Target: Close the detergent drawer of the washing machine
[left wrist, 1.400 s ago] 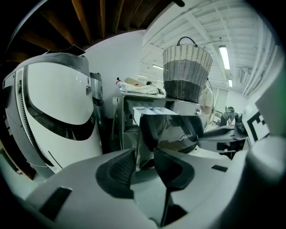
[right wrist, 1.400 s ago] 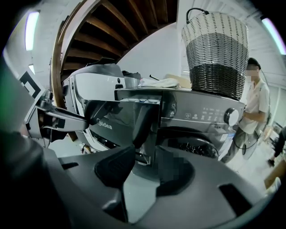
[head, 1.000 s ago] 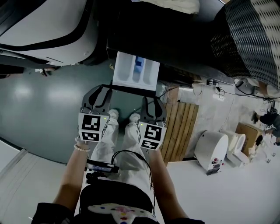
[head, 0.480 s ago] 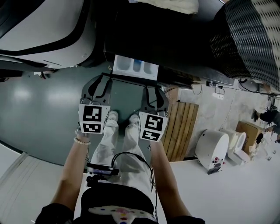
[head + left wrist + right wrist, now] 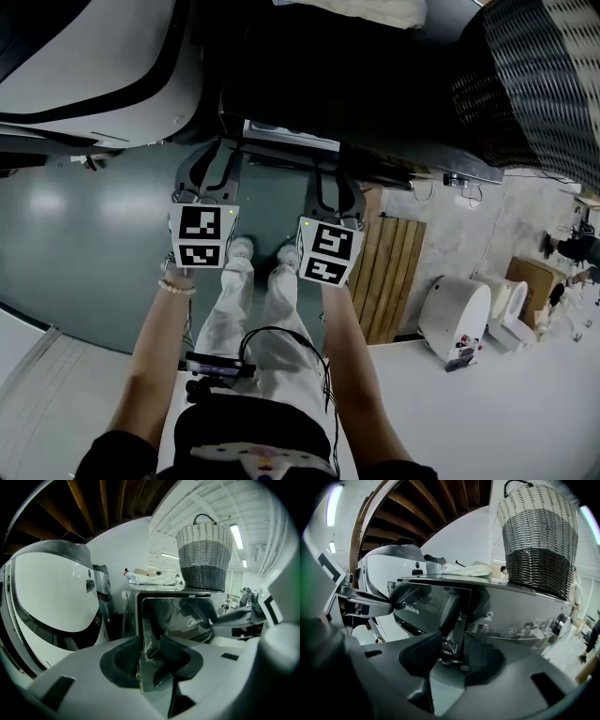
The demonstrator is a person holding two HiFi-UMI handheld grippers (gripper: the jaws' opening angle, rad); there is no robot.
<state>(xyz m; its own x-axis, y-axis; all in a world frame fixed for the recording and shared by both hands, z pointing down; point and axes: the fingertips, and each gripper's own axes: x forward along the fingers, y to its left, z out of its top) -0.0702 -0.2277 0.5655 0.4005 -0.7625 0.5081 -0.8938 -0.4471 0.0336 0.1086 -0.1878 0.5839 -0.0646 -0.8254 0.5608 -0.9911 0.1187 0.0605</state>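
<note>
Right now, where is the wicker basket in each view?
Head view: wicker basket, top right corner, cropped.
Left gripper view: right of centre, upper half.
Right gripper view: upper right.
Shared landmark: the washing machine it stands on.

"Midea" brand name, on the front of the washing machine (image 5: 411, 608); icon captions (image 5: 489, 616) unreadable

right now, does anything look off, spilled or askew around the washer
Nothing looks spilled or damaged. The one thing not seated is the detergent drawer: a thin pale strip of it shows past the dark front of the washing machine, so it is not yet fully in. The wicker basket on top stands upright.
</note>
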